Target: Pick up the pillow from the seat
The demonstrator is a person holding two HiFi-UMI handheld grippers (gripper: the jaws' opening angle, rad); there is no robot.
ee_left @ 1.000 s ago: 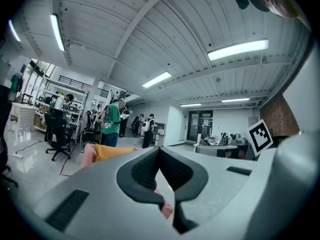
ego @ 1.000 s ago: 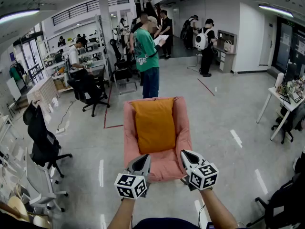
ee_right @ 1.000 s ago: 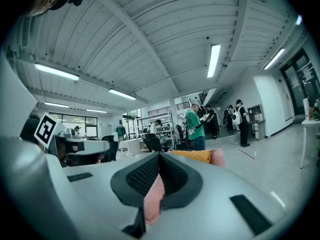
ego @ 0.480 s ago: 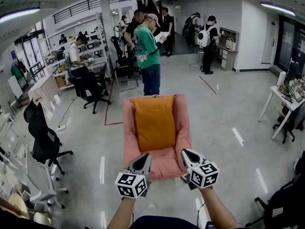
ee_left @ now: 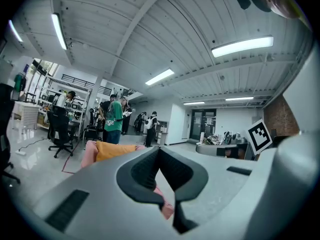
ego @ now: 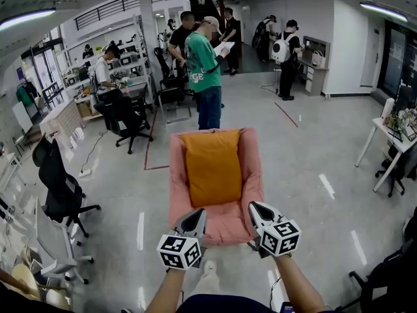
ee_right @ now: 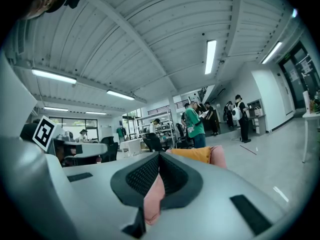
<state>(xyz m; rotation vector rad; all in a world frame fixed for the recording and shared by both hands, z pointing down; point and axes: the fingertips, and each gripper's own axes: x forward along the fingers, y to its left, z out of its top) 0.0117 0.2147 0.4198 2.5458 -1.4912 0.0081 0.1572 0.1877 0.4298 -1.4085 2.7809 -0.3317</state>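
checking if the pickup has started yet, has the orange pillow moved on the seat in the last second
No. The orange pillow lies in the same spot on the pink seat, with the same margins to the seat's side rims and back.

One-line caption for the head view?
Left gripper and right gripper, jaws shut, near the front edge of the pink seat; orange pillow lies on it, untouched.
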